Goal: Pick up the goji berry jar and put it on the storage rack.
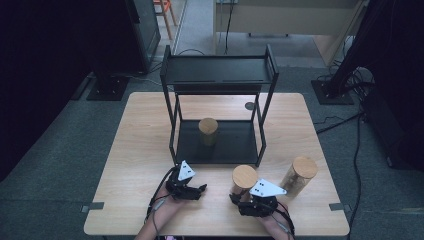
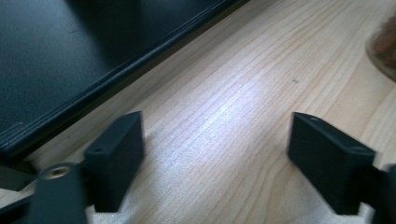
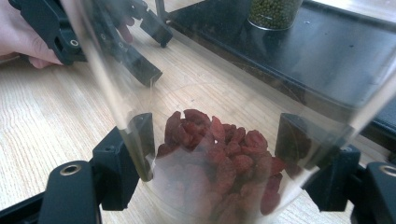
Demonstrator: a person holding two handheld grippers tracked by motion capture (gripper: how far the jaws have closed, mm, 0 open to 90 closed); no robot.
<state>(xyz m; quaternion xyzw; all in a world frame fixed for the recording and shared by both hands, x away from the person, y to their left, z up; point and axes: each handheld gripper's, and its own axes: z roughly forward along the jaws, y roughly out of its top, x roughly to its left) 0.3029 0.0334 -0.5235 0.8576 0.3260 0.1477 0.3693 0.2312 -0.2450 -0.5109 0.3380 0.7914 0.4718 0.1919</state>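
**Jar of red fruit between the right jaws, left jaws empty**

Jars stand on the tabletop (image 1: 135, 150) in the high view. The left hand-held gripper (image 1: 196, 190) sits at about 7 o'clock from the black rack (image 1: 220, 75), jaws apart. The right hand-held gripper (image 1: 239, 196) is at 5 o'clock, its jaws around the wooden-lidded jar (image 1: 244, 179). A second jar (image 1: 299, 176) stands at 3 o'clock of that one, and a third (image 1: 208, 131) on the rack's bottom shelf.

In the left gripper view, the jaws stand released over bare wood.

In the right gripper view, the clear jar holds dried red fruit (image 3: 219, 154) and both pads press its wall: grasped.
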